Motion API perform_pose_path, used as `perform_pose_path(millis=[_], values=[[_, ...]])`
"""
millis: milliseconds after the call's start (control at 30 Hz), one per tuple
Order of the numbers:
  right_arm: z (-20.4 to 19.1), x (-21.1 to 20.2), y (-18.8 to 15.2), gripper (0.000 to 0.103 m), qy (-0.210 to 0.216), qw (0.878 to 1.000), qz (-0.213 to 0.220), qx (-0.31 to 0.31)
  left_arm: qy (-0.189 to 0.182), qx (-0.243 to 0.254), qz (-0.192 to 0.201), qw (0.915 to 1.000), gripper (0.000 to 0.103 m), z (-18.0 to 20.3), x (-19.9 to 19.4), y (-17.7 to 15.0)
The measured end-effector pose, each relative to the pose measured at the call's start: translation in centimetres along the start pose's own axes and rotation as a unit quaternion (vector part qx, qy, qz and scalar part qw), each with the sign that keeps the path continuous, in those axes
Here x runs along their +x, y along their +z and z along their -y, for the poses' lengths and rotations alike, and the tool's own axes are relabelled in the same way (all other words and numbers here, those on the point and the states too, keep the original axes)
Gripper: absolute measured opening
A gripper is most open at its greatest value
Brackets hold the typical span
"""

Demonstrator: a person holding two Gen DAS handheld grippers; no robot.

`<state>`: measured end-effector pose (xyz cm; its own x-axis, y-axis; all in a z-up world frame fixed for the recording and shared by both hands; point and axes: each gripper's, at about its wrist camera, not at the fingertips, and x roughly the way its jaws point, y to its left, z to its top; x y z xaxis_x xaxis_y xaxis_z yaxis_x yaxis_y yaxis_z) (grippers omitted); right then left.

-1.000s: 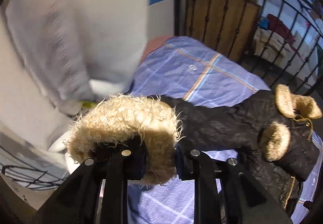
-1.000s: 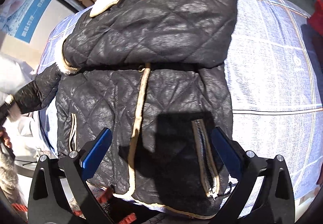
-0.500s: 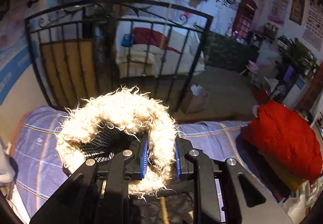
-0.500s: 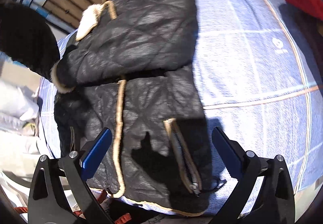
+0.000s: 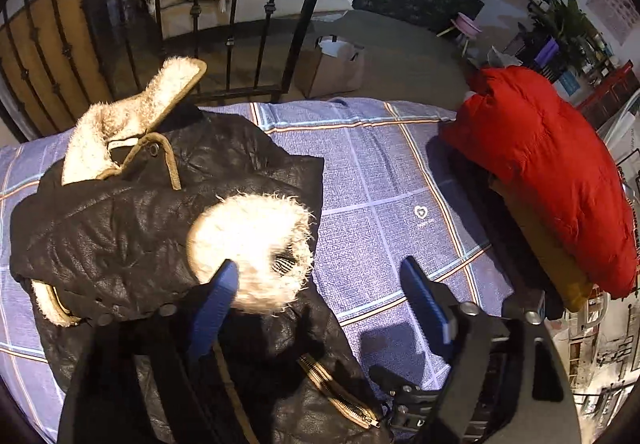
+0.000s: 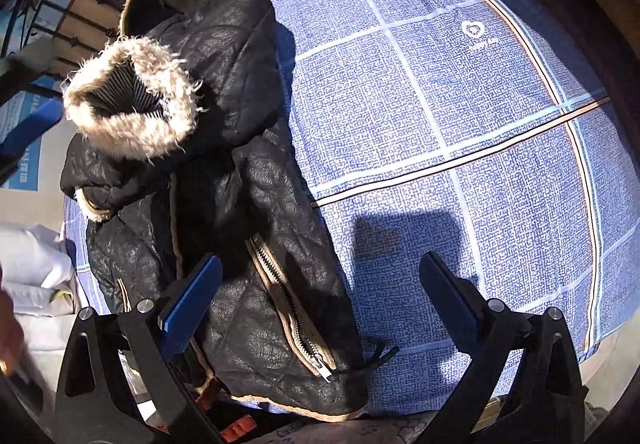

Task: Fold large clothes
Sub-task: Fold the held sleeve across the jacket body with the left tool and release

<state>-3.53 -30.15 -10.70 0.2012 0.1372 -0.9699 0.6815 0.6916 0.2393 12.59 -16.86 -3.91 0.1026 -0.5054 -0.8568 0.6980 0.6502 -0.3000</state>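
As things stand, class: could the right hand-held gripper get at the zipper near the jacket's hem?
Probably yes. The right hand-held gripper hangs open just above the zipper, which lies exposed on top of the black jacket with nothing covering it; the fur cuff sits farther away.

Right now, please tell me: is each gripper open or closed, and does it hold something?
Left gripper: jaws opening, fur cuff released beside one finger.
Right gripper: open, holding nothing, above the black jacket.
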Motion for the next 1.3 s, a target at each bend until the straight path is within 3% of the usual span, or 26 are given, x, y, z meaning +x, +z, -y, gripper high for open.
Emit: perform_pose_path(millis=[100, 200, 367, 500, 600, 700, 733, 800, 867, 933, 1000, 1100, 1300], values=[[-0.7, -0.5, 1.1, 0.098, 0.000, 1.000, 0.013, -0.008, 0.022, 0.032, 0.051, 0.9980, 0.090, 0.4, -3.2, -1.1], [-2.8, -1.6, 2.5, 0.098, -0.001, 0.998, 0.044, -0.036, 0.083, 0.024, 0.084, 0.9927, 0.090, -2.4, -5.4, -2.2], [-9.2, -2.9, 4.7, 0.098, 0.016, 0.989, 0.083, -0.120, 0.179, -0.089, 0.065, 0.9778, 0.090, -13.0, -5.7, -4.2], [-15.7, -2.9, 4.9, 0.098, 0.001, 0.969, 0.119, -0.215, 0.241, -0.149, 0.053, 0.9575, 0.089, -20.3, -6.0, -4.6], [-19.5, -2.6, 4.3, 0.098, -0.013, 0.947, 0.157, -0.280, 0.239, -0.168, 0.053, 0.9549, 0.089, -23.2, -5.9, -3.5], [-22.2, 0.1, 4.0, 0.098, -0.038, 0.929, 0.140, -0.340, 0.239, -0.157, 0.051, 0.9569, 0.089, -24.0, -4.7, -2.0], [-22.5, 1.3, 4.5, 0.098, -0.053, 0.930, 0.124, -0.342, 0.238, -0.148, 0.044, 0.9589, 0.089, -24.0, -3.7, -1.5], [-21.4, 4.1, 5.9, 0.098, -0.076, 0.945, 0.081, -0.308, 0.243, -0.131, 0.024, 0.9608, 0.090, -24.6, -1.6, -0.9], [-19.2, 6.2, 7.6, 0.098, -0.072, 0.963, 0.045, -0.257, 0.250, -0.113, -0.016, 0.9615, 0.090, -25.2, 1.3, -0.4], [-17.1, 8.5, 9.1, 0.098, -0.071, 0.972, 0.011, -0.222, 0.255, -0.102, -0.052, 0.9601, 0.093, -25.8, 4.3, -0.7], [-16.3, 10.0, 9.9, 0.098, -0.074, 0.973, -0.007, -0.220, 0.263, -0.087, -0.064, 0.9587, 0.098, -26.4, 6.1, -1.0], [-16.8, 11.4, 10.4, 0.098, -0.090, 0.962, -0.011, -0.256, 0.264, -0.071, -0.081, 0.9585, 0.098, -27.1, 7.8, -1.2], [-17.7, 13.5, 11.4, 0.099, -0.119, 0.958, -0.021, -0.261, 0.245, -0.086, -0.114, 0.9588, 0.098, -28.7, 9.7, -0.7]])
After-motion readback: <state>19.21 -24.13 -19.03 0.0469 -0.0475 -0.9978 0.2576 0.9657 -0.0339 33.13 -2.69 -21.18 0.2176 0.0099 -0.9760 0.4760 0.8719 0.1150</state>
